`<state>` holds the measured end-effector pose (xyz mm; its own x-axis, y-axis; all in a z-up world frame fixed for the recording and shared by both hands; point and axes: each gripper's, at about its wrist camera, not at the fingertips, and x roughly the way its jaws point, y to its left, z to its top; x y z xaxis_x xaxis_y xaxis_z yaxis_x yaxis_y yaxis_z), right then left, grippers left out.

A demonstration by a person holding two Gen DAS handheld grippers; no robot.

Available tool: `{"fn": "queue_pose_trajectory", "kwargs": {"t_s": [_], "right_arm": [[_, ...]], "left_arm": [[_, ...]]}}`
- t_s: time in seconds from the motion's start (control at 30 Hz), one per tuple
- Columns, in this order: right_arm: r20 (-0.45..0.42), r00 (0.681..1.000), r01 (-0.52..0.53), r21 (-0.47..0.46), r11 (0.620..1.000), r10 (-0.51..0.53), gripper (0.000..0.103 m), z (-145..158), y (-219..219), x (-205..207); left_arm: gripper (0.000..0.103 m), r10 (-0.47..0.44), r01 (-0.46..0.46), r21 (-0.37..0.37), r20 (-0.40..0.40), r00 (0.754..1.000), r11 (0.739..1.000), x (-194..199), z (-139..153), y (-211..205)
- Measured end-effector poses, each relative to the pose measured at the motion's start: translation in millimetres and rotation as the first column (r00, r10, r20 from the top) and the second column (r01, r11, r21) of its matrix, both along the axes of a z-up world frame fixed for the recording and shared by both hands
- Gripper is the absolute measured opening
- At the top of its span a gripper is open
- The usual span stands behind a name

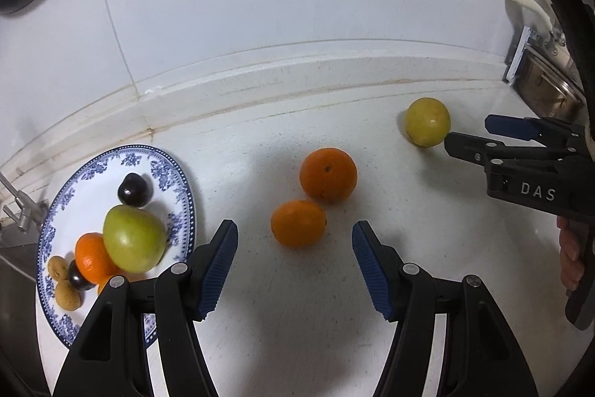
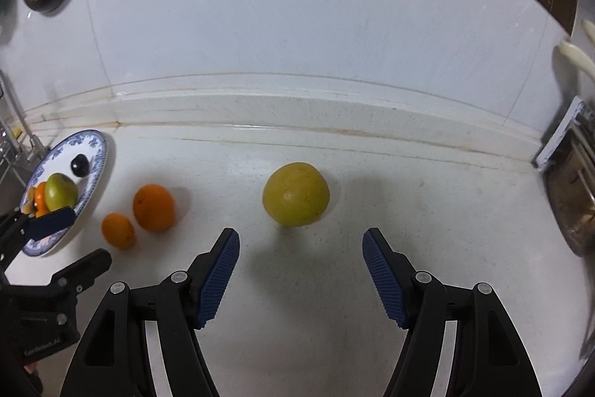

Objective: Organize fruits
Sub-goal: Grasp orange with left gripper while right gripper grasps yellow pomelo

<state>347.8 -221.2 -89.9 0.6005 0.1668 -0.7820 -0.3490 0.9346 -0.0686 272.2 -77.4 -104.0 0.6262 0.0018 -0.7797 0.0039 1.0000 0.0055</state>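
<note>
On the white counter, three loose fruits lie apart from a blue-patterned plate at the left. The plate holds a green apple, a small orange, two dark plums, one alone near the far rim, and a couple of small brown fruits.

The left gripper hangs above the counter with its jaws apart and nothing between the blue pads; just ahead of them lies a small orange fruit, touching or nearly touching a larger orange behind it.

The right gripper is likewise released and empty, its jaws spread wide. A yellow citrus fruit sits on the counter just beyond its fingertips, well apart from the two oranges. From the left wrist view the right gripper's tips lie just beside that yellow fruit, with a person's fingers on the handle.

At the far right stands a metal rack against the white wall.
</note>
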Motion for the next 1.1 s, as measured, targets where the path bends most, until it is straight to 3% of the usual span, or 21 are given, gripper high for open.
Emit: {"fn": "queue_pose_trajectory", "kwargs": {"t_s": [0.27, 0.4, 0.6, 0.67, 0.77, 1.1], "right_arm": [[-0.019, 1.000, -0.010, 0.007, 1.000, 0.011, 0.069, -12, 3, 26], [-0.026, 0.999, -0.023, -0.009, 1.000, 0.022, 0.069, -19, 7, 36], [-0.046, 0.998, -0.035, 0.005, 0.999, 0.035, 0.069, -30, 10, 47], [-0.048, 0.998, -0.043, 0.010, 0.999, 0.043, 0.069, -32, 11, 48], [-0.045, 0.997, -0.065, 0.020, 0.998, 0.066, 0.053, -33, 13, 47], [-0.011, 0.997, -0.080, 0.055, 0.995, 0.081, 0.053, -22, 14, 32]], "left_arm": [[0.062, 0.014, -0.014, -0.001, -0.026, 1.000, 1.000, 11, -10, -3], [0.056, 0.019, -0.019, 0.001, -0.035, 0.999, 1.000, 17, -11, 0], [0.036, 0.010, -0.010, -0.007, -0.044, 0.999, 1.000, 19, -12, -4], [0.036, 0.007, -0.007, -0.007, -0.041, 0.999, 1.000, 20, -12, -3], [0.035, 0.004, -0.004, -0.013, -0.038, 0.999, 1.000, 22, -12, -2], [0.035, 0.005, -0.005, -0.019, -0.013, 1.000, 1.000, 13, -5, -1]]}}
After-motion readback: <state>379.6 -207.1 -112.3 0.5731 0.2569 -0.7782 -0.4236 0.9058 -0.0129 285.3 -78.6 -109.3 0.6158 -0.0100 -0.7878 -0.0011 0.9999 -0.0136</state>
